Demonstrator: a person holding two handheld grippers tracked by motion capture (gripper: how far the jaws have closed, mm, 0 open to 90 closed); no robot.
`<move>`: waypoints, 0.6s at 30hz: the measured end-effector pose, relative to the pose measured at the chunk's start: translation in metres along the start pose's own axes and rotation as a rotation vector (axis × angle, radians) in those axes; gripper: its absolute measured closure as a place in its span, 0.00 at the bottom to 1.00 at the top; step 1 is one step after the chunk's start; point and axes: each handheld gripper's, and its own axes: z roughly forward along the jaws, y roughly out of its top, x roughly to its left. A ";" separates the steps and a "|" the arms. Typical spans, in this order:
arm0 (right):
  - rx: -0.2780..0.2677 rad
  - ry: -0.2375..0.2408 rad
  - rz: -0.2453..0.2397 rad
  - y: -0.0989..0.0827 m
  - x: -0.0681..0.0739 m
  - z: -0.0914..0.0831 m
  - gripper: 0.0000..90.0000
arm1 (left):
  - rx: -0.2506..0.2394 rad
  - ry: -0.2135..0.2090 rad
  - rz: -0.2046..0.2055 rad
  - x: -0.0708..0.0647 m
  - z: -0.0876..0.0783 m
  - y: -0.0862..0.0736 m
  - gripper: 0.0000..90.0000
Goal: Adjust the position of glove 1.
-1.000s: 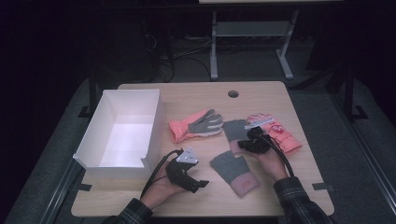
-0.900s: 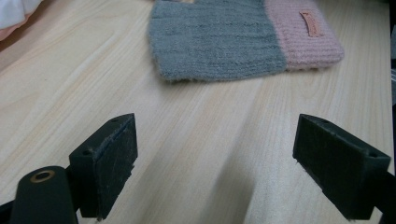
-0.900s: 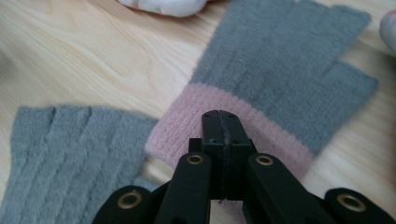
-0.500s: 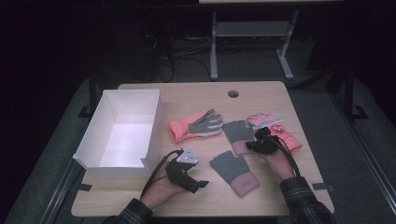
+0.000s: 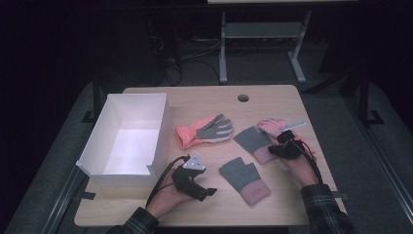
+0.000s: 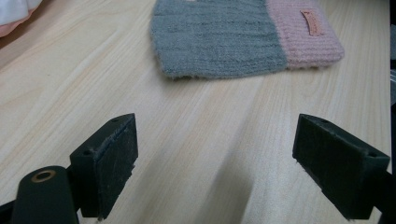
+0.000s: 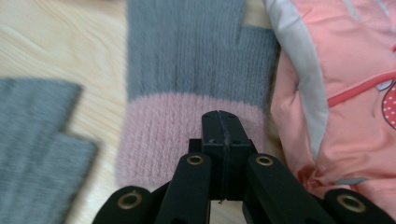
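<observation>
The right tongs [image 7: 223,122] are pressed together over the pink cuff of a grey knit glove [image 7: 191,74], perhaps pinching it, beside a coral ski glove [image 7: 345,84] on the bench [image 5: 272,195]. The left tongs [image 6: 224,163] stand wide apart over bare wood, near a second knit glove [image 6: 224,37].

The bench [image 5: 146,214] is a light wood-grain top with rounded corners and a round cable hole [image 5: 243,98] near its far edge, upper centre of the high view. Grey floor [image 5: 336,112] surrounds it on all sides. Beyond the far edge, a light metal table frame [image 5: 263,36] stands at top centre, with loose dark cables [image 5: 170,58] on the floor to its left. The back of the room is dark; light falls mainly on the bench top.
</observation>
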 end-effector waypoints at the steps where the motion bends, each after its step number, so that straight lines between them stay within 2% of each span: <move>1: -0.030 0.028 0.007 0.003 0.001 -0.003 0.95 | -0.001 -0.002 -0.005 0.000 0.001 0.000 0.15; 2: -0.030 0.028 0.007 0.003 0.001 -0.003 0.95 | -0.001 -0.002 -0.005 0.000 0.001 0.000 0.15; 3: -0.047 0.043 0.004 0.008 0.003 -0.003 0.88 | -0.002 -0.002 -0.015 0.000 0.002 0.000 0.15; 4: -0.047 0.043 0.004 0.008 0.003 -0.003 0.88 | -0.002 -0.002 -0.015 0.000 0.002 0.000 0.15; 5: -0.054 0.054 0.015 0.013 0.004 0.002 0.82 | 0.000 -0.003 -0.013 0.000 0.002 -0.001 0.15; 6: -0.058 0.051 0.015 0.016 0.005 0.004 0.80 | 0.007 -0.001 -0.003 0.000 0.002 0.000 0.15; 12: -0.063 0.046 0.015 0.024 0.008 0.017 0.78 | 0.005 0.002 0.000 -0.001 0.002 -0.001 0.15; 13: -0.029 0.032 0.013 0.022 0.008 0.025 0.78 | 0.010 0.002 0.007 0.000 0.002 -0.001 0.15; 14: -0.019 0.027 0.012 0.021 0.008 0.027 0.78 | 0.010 0.002 0.007 0.000 0.002 -0.001 0.15; 18: -0.014 0.012 0.007 0.019 0.011 0.032 0.79 | 0.008 -0.001 -0.002 0.000 0.003 -0.001 0.15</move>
